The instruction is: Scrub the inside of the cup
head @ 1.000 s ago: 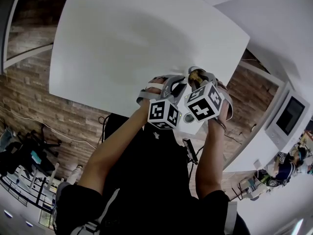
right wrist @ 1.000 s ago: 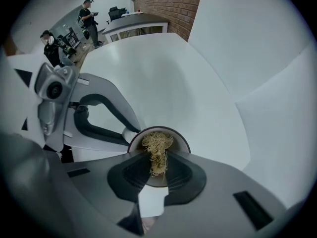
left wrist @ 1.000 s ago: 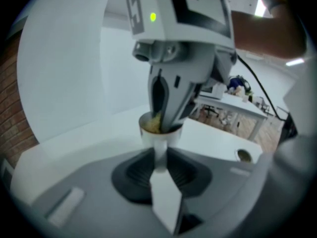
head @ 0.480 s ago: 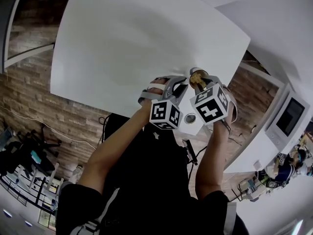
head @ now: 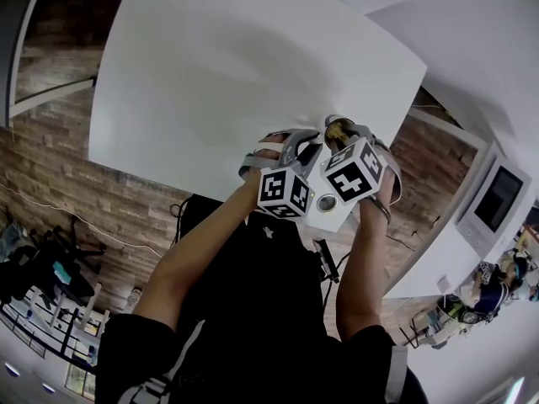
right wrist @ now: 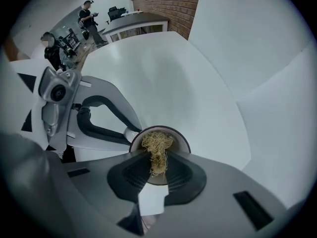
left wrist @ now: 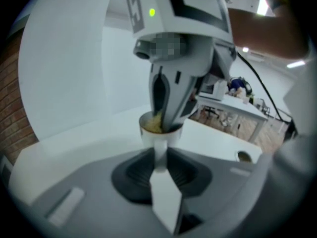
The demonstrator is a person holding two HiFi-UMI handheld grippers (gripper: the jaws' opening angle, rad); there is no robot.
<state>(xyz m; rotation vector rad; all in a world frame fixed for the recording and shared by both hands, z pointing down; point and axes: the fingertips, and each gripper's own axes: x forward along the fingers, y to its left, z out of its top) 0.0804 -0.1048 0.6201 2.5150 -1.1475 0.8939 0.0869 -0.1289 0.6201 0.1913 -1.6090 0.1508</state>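
Cup [right wrist: 182, 142] at near edge of white table [head: 253, 57]; left gripper [left wrist: 159, 150] clamps its white handle. Right gripper [right wrist: 158, 166] points down, jaws pinched on golden scrub wad [right wrist: 157, 145] sitting inside cup

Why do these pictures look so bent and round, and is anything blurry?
Head view: the white table looks bowed by the wide lens; lighting even. Left gripper view: dark rounded corners; the cup and near jaws look soft. Right gripper view: same round darkening; the golden scrubber is crisp, no glare.
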